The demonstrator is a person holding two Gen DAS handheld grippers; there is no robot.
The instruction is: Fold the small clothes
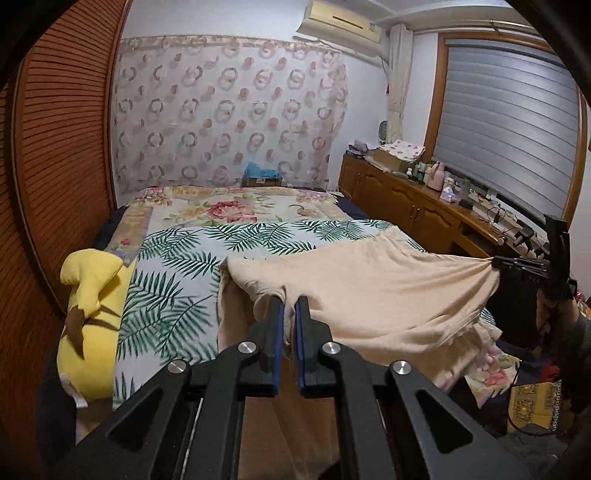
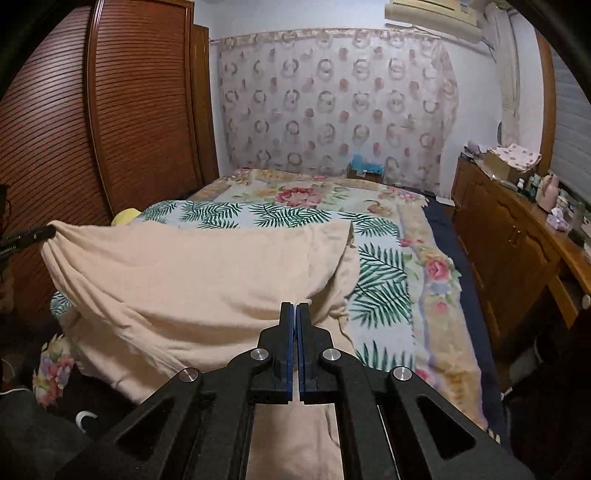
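Jaws of both grippers pinch a cream garment [image 1: 369, 280] above the leaf-print bed [image 1: 177, 266] beside a slatted wardrobe [image 2: 140, 110]

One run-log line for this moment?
left hand-held gripper: shut on cream garment | right hand-held gripper: shut on cream garment | garment: lifted over bed

A slatted wooden wardrobe [image 2: 110, 110] fills the left of the frame. The back wall is covered by a sheer curtain [image 1: 229, 110] printed with rings. An air conditioner [image 1: 340, 18] is mounted at the upper right. A bed [image 2: 424, 280] with floral and palm-leaf covers occupies the centre. At right, a low wooden cabinet [image 1: 399, 195] is cluttered with bottles beneath a shuttered window [image 1: 509, 122].
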